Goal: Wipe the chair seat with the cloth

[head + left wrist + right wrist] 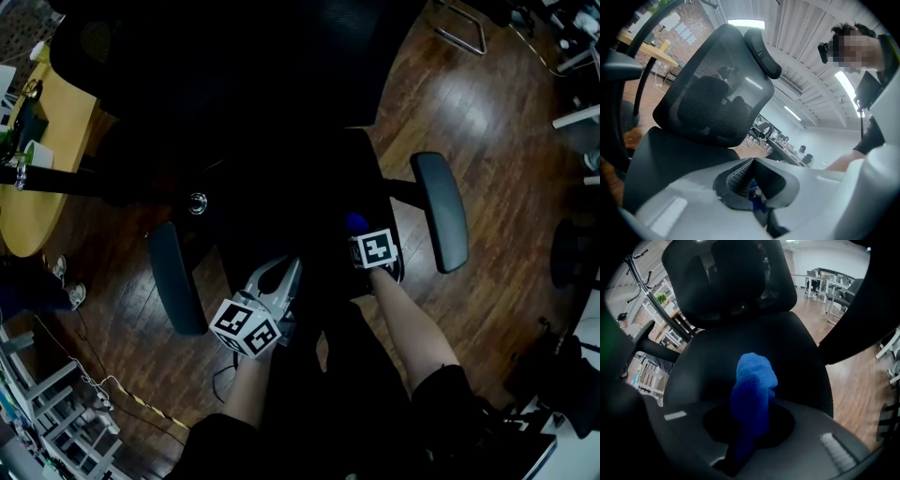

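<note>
The right gripper [754,437] is clamped on the cloth [753,380], a soft blue wad poking out ahead of its jaws, just over the seat [801,352]; it looks light and floppy, best pinched mid-bunch; the left gripper [751,180], off to the right one's left, has its jaws together on nothing I can see.

— What is the person wearing?

— A black top with short sleeves [441,389]. In the left gripper view a small black camera [825,47] sits on the head.

— And the tools in hand?

— The light grey plastic left claw [284,269] has dark ribbed pads [737,177] on the inner faces of its fingers, and a white cube with black square markers [246,326] behind them. The black plastic right claw [360,232] carries a matching marker cube [375,249] (only one face of it shows clearly). Its body has a small pale strip [675,416] and a grey ribbed patch [836,451].
</note>
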The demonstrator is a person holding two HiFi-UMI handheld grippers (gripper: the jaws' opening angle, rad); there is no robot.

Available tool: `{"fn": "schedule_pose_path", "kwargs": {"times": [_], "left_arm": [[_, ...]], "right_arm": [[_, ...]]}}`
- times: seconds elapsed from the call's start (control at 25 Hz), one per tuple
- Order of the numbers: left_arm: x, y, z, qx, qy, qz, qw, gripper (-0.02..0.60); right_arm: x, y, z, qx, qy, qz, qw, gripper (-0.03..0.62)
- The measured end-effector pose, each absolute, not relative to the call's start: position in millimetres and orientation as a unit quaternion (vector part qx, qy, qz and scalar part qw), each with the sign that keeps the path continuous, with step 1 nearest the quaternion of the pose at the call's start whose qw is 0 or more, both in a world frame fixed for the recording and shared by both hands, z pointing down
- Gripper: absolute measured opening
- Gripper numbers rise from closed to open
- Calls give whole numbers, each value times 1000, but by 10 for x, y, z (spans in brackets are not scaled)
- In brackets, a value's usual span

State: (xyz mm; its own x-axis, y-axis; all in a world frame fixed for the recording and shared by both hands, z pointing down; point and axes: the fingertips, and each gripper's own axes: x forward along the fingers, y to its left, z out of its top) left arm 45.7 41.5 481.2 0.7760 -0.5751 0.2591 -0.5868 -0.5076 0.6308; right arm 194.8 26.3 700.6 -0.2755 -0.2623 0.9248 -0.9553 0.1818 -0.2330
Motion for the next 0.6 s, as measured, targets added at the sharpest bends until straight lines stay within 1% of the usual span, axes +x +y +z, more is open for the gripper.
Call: {"fn": "schedule_pose_path", "kwargs": {"times": [0.16,0.32,0.44,0.6], "left_arm": [[359,432,4646,866,-347,7,360,-8],[236,514,4309,866,-354,3,353,-8],[193,598,3988,867,-355,3,349,-8],[151,497,3434,884,-353,-14,306,-8]], "right_arm": [[1862,224,6760,451,-679,437,381,40],[1445,126,5997,406,-741,412,339,40],[1188,172,5160,375,-791,393,282,40],[905,255,4049,321,-854,375,165,40]]}}
